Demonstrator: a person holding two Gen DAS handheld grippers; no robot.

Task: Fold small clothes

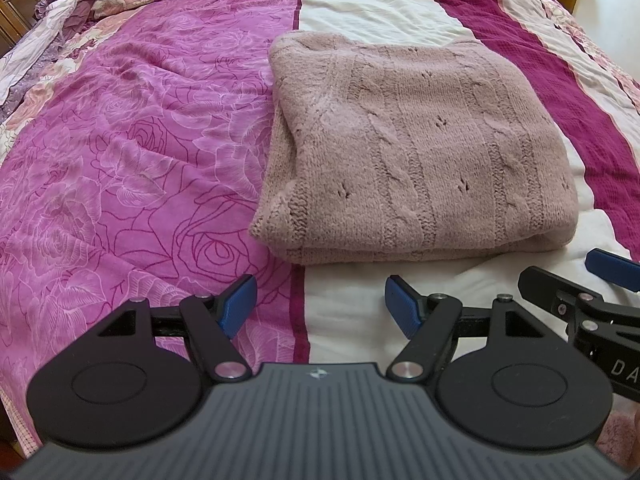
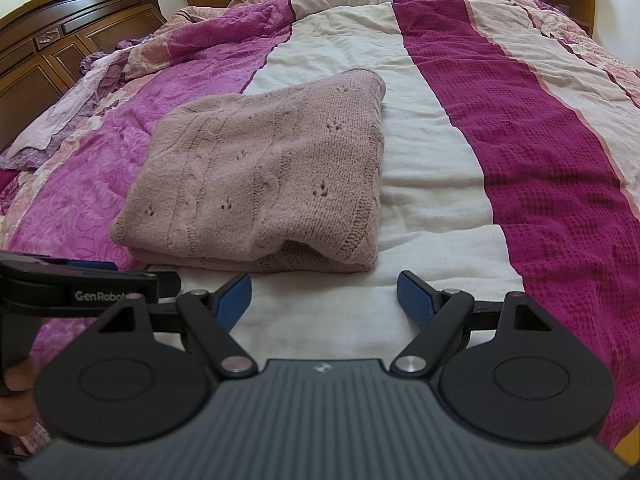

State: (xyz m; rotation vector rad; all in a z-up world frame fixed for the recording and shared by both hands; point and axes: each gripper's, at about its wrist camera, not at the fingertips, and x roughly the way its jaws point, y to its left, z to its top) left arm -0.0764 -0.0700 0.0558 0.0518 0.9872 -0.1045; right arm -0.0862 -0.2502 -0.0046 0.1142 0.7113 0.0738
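Both grippers, left gripper [image 1: 320, 304] and right gripper [image 2: 324, 300], had jaws spread, holding nothing, just short of the folded pink knit sweater [image 1: 404, 144] on the striped bedspread [image 1: 132, 160].

Striped bedspread [image 2: 440, 152] covers the bed: rose-print pink band at 9 o'clock, cream band centre, magenta waffle band at 3 o'clock. Carved wooden headboard [image 2: 76, 24] at 10 o'clock.

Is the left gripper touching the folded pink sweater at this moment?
Apart. In the left wrist view the left gripper is open, and a strip of bedspread shows between its blue fingertips and the sweater's near edge.
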